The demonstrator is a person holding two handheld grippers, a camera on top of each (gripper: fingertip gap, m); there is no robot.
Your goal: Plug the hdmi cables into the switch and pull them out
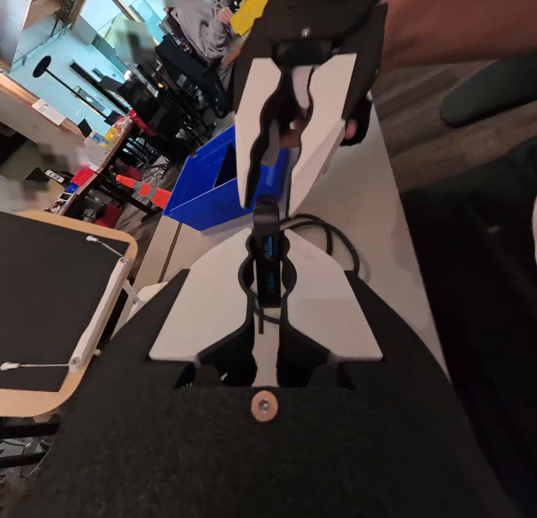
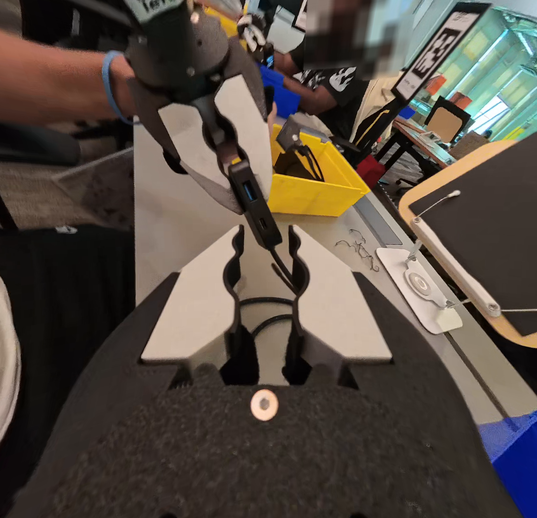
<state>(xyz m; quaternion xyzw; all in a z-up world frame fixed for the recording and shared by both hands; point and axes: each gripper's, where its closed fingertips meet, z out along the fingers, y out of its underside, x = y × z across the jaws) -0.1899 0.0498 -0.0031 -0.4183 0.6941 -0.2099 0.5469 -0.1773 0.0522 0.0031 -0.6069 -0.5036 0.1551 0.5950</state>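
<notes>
Left tongs (image 1: 266, 259) clamped on black switch (image 1: 267, 259) — right tongs (image 1: 267, 195) above.

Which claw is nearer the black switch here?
Left. The left claw is shut on the black switch, holding it above the table. The right claw is open, its tips just short of the switch's cable end, not touching.

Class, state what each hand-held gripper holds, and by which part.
Left hand-held gripper clamps the slim black switch with blue ports across its long sides. Right hand-held gripper holds nothing.
</notes>
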